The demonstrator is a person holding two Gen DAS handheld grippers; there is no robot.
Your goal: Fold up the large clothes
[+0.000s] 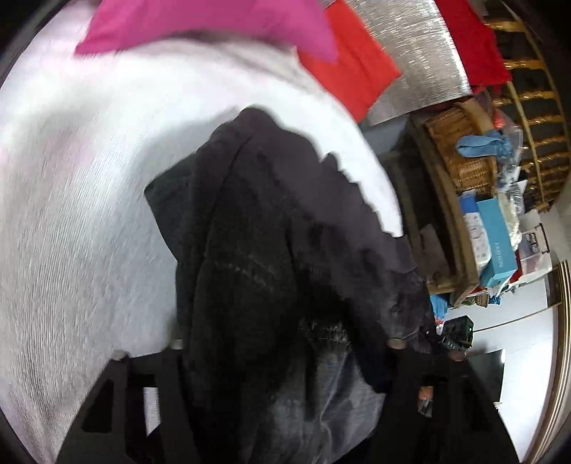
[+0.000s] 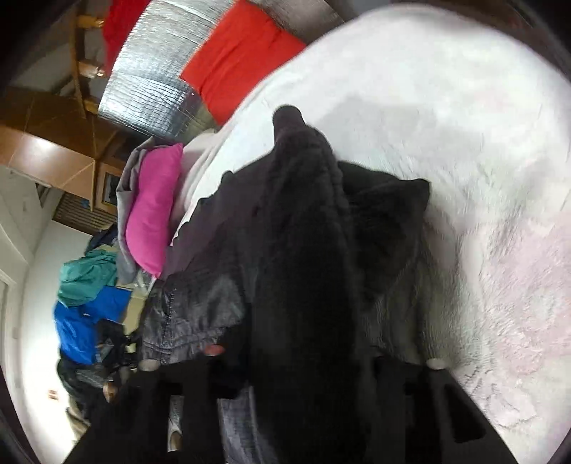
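The dark grey-black fleece-lined garment (image 1: 271,228) lies bunched in a ridge on the white plush bed cover (image 1: 71,221), running from the near edge of the bed toward its middle, with one side trailing over a side edge of the bed. The left hand-held gripper (image 1: 285,348) stands partly open with the garment's near end piled between its fingers; whether the pads actually press the cloth cannot be told. The right hand-held gripper (image 2: 291,364) stands narrower, also with a thick fold of the garment (image 2: 303,250) between its fingers; a firm grip cannot be confirmed either. The step in hand appears to be taking hold of the near hem at two points. For a clean result, seize only one layer at each corner, not the whole bunch, then draw both hand-held grippers apart so the cloth spreads flat on the bed cover. Keep clear of the magenta pillow (image 1: 200,25) and red cloth (image 1: 353,71) at the far edge.
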